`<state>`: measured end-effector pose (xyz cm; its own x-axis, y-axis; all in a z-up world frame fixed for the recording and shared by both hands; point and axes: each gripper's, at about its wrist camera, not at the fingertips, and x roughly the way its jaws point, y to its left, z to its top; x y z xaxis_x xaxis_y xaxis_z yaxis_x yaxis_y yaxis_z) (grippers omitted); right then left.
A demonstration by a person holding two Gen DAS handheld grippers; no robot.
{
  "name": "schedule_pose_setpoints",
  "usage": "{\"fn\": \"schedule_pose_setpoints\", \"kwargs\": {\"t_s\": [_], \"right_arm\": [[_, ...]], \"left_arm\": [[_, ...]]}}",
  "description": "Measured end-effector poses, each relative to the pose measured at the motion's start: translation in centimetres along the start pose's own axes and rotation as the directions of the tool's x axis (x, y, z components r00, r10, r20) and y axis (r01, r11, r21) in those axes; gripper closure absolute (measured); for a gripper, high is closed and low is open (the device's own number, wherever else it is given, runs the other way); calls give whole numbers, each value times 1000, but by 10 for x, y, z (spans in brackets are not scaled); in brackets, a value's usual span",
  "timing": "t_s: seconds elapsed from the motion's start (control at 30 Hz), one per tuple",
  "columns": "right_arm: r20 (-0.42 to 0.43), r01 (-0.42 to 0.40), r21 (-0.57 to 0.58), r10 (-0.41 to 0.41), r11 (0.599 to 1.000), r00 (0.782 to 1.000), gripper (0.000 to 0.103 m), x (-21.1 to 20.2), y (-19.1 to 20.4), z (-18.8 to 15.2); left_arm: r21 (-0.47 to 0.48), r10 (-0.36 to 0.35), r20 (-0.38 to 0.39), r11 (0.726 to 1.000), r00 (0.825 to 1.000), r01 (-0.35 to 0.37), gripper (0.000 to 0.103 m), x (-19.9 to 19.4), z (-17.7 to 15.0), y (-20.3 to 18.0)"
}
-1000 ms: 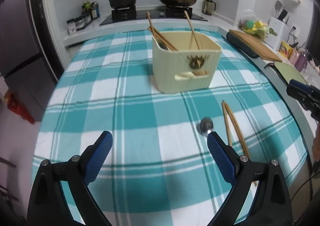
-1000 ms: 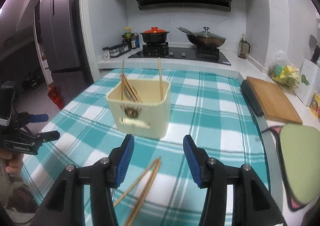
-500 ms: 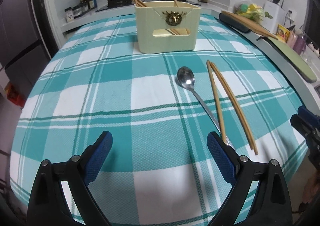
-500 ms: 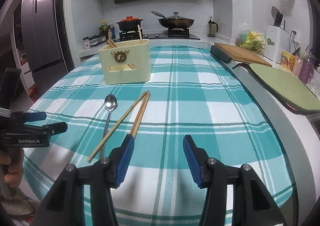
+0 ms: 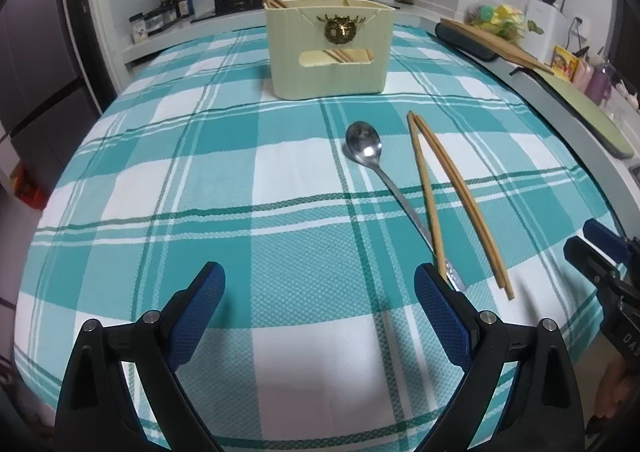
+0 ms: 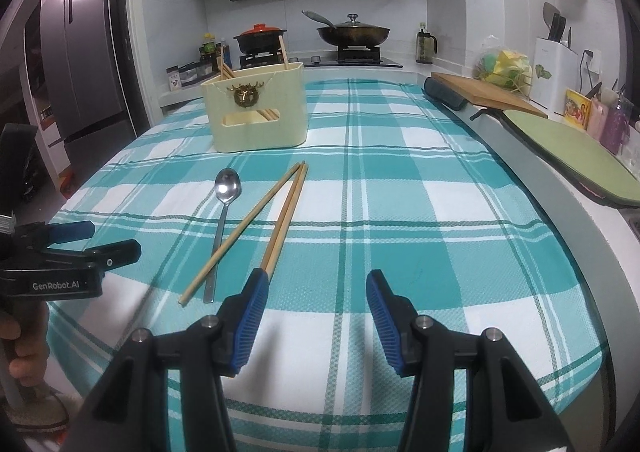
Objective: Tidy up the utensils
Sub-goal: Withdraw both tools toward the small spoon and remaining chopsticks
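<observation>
A cream utensil holder [image 5: 330, 51] [image 6: 258, 111] stands at the far middle of the checked tablecloth with several chopsticks inside. A metal spoon [image 5: 376, 163] [image 6: 224, 211] lies in front of it, bowl towards the holder. Wooden chopsticks [image 5: 452, 187] [image 6: 276, 223] lie just right of the spoon, one crossing its handle. My left gripper [image 5: 318, 304] is open and empty, low over the near cloth, its right finger by the spoon handle's end. My right gripper [image 6: 312, 312] is open and empty, its left finger over the chopsticks' near ends.
The teal and white cloth [image 5: 200, 171] covers the table to its near edge. A wooden cutting board [image 6: 484, 93] and a green mat [image 6: 572, 155] lie on the counter at right. A stove with pots [image 6: 352, 33] is behind. A fridge [image 6: 80, 51] stands at left.
Both grippers have pulled back and dropped low from over the holder to the near side of the table. The spoon and loose chopsticks now lie in full view. Both stayed open.
</observation>
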<state>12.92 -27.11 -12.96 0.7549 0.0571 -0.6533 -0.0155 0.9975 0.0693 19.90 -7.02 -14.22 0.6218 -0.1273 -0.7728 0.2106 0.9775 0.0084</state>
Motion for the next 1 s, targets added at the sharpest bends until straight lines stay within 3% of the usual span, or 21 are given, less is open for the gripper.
{"fn": "schedule_pose_setpoints", "kwargs": {"t_s": [0.53, 0.8, 0.83, 0.9, 1.0], "right_arm": [[-29, 1, 17, 0, 1000, 1000, 51, 12, -2, -4], [-61, 4, 65, 0, 998, 998, 51, 22, -14, -5], [-63, 2, 69, 2, 998, 998, 52, 23, -15, -5], [-67, -4, 67, 9, 998, 998, 64, 26, -15, -3], [-76, -21, 62, 26, 998, 997, 69, 30, -14, 3]], "left_arm": [[-22, 3, -29, 1000, 1000, -3, 7, 14, -3, 7], [-48, -38, -35, 998, 999, 36, 7, 26, 10, 11], [-46, -39, -26, 998, 999, 38, 7, 27, 15, 11], [-42, -43, -18, 998, 999, 42, 7, 33, 26, 9], [-42, -61, -19, 997, 998, 61, 7, 46, 44, 4]]}}
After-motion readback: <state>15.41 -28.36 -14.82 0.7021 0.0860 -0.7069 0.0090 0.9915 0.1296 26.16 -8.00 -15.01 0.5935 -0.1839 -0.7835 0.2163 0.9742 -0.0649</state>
